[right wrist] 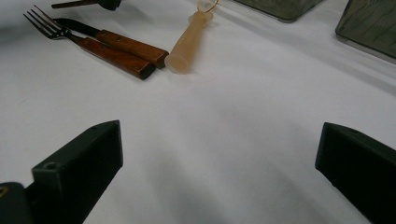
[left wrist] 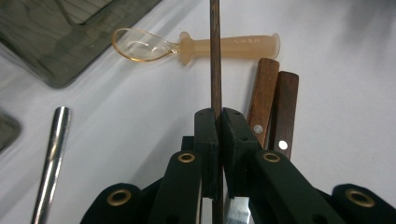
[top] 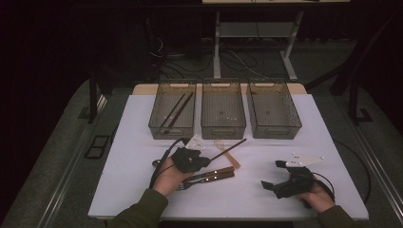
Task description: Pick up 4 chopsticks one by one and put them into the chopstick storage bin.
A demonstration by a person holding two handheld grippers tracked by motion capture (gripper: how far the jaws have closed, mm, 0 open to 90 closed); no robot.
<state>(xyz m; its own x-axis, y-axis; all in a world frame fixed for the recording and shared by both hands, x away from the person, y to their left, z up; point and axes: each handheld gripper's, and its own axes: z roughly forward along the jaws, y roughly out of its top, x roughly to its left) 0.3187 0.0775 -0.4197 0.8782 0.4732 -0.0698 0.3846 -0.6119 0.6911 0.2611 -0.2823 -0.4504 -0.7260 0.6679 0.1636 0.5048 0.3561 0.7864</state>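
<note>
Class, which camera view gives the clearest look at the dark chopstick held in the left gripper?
The left gripper view: the chopstick runs straight up between the shut jaws of the left gripper, sharp and close. The high view shows the chopstick small and dim, slanting out from the gripper. The right gripper view catches just a short dark piece at its top edge.

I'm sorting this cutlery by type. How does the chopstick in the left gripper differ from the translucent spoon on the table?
The chopstick is a thin, dark brown, straight stick; the translucent spoon is pale amber, with a thick handle and a clear bowl. The chopstick is clamped in the shut left gripper; the spoon lies free on the white table. In the left gripper view the chopstick crosses over the spoon's handle. Both are long and slender.
</note>
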